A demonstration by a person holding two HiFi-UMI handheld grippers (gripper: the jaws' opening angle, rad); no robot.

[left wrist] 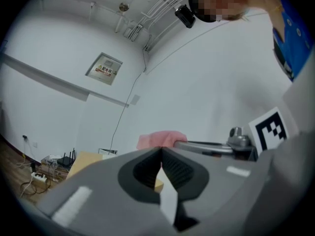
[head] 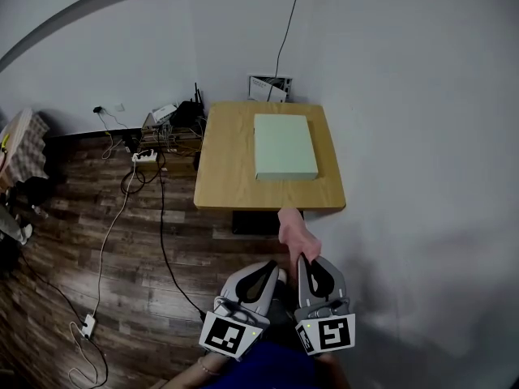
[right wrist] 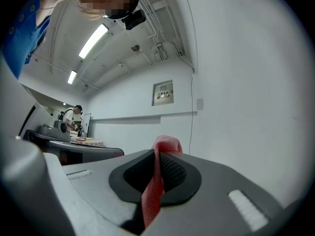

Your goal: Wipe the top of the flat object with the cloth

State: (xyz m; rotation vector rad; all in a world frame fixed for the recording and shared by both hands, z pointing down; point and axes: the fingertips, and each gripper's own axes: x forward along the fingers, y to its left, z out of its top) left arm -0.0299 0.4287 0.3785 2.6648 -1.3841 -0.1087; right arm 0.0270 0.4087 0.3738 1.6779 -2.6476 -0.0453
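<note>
— State of the left tongs (left wrist: 161,150)?
— Shut tight, pads pressed together, gripping nothing.
— And the right tongs (right wrist: 157,154)?
— Clamped on the pink cloth (right wrist: 152,191), pinched between the pads and poking out past the tips.
— Place of the flat object (head: 285,146)?
— Pale green, lying flat on the wooden table (head: 227,164), toward its right side, well apart from both tongs.
— Touched by the cloth?
— No, apart from it.
</note>
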